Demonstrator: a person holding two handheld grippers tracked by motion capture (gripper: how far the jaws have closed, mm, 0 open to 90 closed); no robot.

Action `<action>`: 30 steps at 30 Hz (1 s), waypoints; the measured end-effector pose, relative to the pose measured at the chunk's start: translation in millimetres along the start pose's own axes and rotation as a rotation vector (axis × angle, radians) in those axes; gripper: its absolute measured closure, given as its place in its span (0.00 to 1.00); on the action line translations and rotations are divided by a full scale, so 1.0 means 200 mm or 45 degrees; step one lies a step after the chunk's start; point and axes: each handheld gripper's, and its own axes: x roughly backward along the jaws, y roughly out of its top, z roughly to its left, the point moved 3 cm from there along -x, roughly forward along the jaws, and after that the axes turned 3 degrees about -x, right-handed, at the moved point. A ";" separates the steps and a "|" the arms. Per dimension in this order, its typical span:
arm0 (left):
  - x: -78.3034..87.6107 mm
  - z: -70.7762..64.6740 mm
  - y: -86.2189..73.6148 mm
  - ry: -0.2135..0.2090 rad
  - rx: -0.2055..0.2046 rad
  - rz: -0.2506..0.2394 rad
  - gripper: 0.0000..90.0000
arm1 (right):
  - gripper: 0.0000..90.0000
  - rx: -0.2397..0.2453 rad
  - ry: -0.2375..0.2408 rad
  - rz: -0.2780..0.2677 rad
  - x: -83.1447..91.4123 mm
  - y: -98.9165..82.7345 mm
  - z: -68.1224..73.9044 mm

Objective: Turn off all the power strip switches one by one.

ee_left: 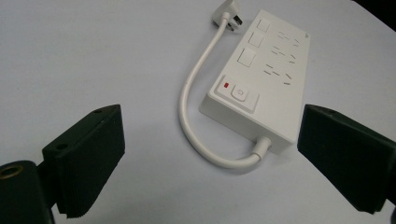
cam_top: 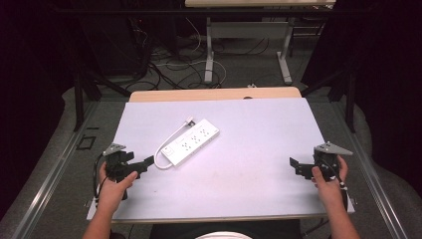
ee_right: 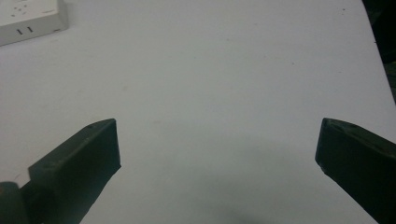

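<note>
Left gripper (cam_top: 145, 163) held at lower left, jaws spread wide and empty, aimed at the power strip (cam_top: 191, 142) lying diagonally just left of frame centre, probably for grasping its near end. Right gripper (cam_top: 294, 166) parked at lower right, likewise wide and empty, well apart from the strip.

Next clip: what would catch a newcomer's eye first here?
A white power strip lies at an angle left of the middle of the pale table, its short cord looping back beside it to the loose plug. The left gripper points at it from close by with jaws open. The right gripper sits far off near the right edge, jaws also open.
</note>
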 end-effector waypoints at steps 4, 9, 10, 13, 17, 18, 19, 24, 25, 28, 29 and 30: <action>0.01 -0.01 0.00 -0.005 0.004 0.006 0.08 | 0.00 0.017 0.002 0.010 0.02 0.01 0.04; 0.03 -0.02 0.01 -0.006 -0.014 0.030 0.08 | 0.00 0.041 0.010 0.021 0.02 0.00 0.07; 0.03 -0.02 0.01 -0.006 -0.016 0.031 0.08 | 0.00 0.045 0.013 0.017 0.01 0.00 0.07; 0.04 -0.02 0.02 -0.006 -0.014 0.037 0.08 | 0.00 0.063 0.004 0.013 0.01 -0.01 0.07; 0.05 -0.03 0.03 -0.003 -0.002 0.031 0.17 | 0.00 0.043 0.025 0.011 0.02 -0.01 0.08; 0.05 -0.03 0.04 -0.004 -0.003 0.032 0.18 | 0.00 0.042 0.015 -0.004 0.02 -0.01 0.08; 0.05 -0.03 0.04 -0.007 0.000 0.030 0.19 | 0.00 0.045 0.017 -0.006 0.02 -0.01 0.08; 0.03 -0.04 0.08 -0.022 -0.003 0.046 0.25 | 0.00 0.031 0.028 0.010 0.02 -0.01 0.08; 0.03 -0.05 0.09 -0.028 -0.010 0.060 0.28 | 0.00 0.035 0.029 0.014 0.02 -0.02 0.08; 0.03 -0.06 0.12 -0.039 -0.018 0.072 0.32 | 0.00 0.030 0.031 0.012 0.02 -0.02 0.08; 0.02 -0.07 0.13 -0.044 -0.016 0.076 0.33 | 0.00 0.029 0.028 0.013 0.02 -0.02 0.08; 0.02 -0.07 0.13 -0.044 -0.016 0.076 0.33 | 0.00 0.030 0.023 0.016 0.02 -0.02 0.08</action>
